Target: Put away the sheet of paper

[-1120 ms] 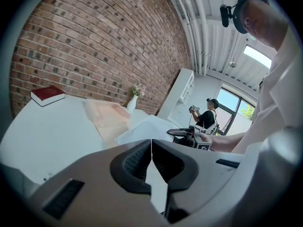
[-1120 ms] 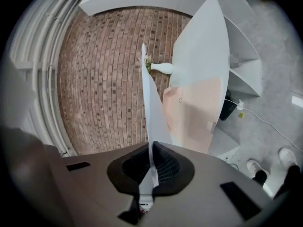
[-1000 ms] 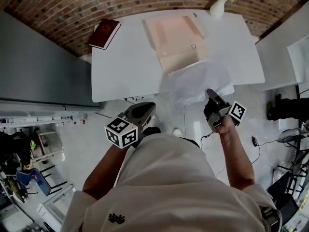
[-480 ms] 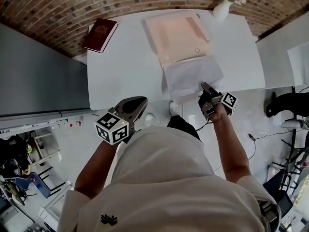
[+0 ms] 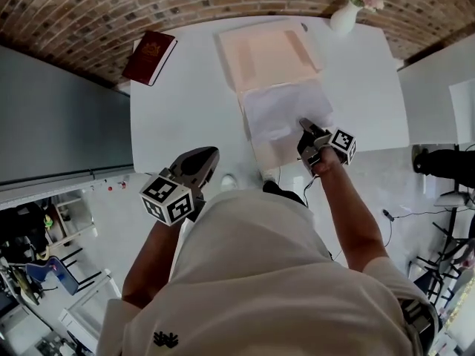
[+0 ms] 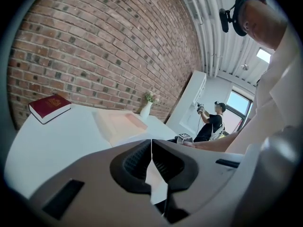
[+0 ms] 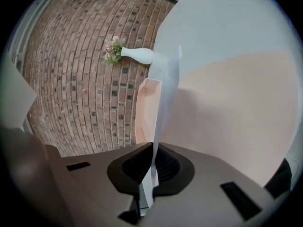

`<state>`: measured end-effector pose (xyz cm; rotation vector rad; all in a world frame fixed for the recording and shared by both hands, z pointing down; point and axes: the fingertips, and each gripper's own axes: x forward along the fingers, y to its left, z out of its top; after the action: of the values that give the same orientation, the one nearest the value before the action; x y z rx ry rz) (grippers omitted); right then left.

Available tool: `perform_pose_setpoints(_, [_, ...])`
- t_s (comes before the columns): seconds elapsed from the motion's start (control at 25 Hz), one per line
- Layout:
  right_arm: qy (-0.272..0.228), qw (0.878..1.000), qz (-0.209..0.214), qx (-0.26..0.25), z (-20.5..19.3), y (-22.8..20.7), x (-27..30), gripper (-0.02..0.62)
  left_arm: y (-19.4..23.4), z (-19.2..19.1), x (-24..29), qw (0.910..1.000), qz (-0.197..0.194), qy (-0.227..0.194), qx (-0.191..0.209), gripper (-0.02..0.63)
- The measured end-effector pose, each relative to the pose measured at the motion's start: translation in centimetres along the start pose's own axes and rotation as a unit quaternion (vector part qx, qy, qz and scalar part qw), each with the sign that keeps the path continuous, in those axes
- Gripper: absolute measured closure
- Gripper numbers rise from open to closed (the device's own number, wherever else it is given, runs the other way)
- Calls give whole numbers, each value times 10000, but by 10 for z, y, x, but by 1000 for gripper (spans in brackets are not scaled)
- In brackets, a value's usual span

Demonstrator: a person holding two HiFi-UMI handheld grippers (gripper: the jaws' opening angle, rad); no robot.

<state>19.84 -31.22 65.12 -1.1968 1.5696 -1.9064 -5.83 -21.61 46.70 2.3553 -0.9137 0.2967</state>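
Observation:
My right gripper [image 5: 304, 129] is shut on the near edge of a thin white sheet of paper [image 5: 278, 112]. The sheet lies over the near half of an open pink folder [image 5: 267, 53] on the white table [image 5: 185, 110]. In the right gripper view the sheet [image 7: 163, 103] runs edge-on out of the closed jaws [image 7: 152, 148], with the pink folder [image 7: 227, 122] just beyond it. Off the table's near-left edge my left gripper [image 5: 208, 159] is shut and holds nothing. The left gripper view shows its jaws [image 6: 151, 143] closed, aimed across the table at the folder [image 6: 118, 123].
A dark red book [image 5: 150, 56] lies at the table's far left corner. At the far right corner stands a white vase with flowers [image 5: 347, 13]. A brick wall runs behind the table. Another person [image 6: 210, 124] stands far off to the right.
The right gripper has carried the sheet from beyond the table's near edge forward onto the folder. The person has stepped closer to the table. The left gripper keeps its place.

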Motion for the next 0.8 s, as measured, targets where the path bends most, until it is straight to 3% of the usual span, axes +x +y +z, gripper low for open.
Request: perform_pose_setpoints(0.8, [263,9996,57,-16,42,16,79,568,7,5,21,9978,624,-36,-197,580])
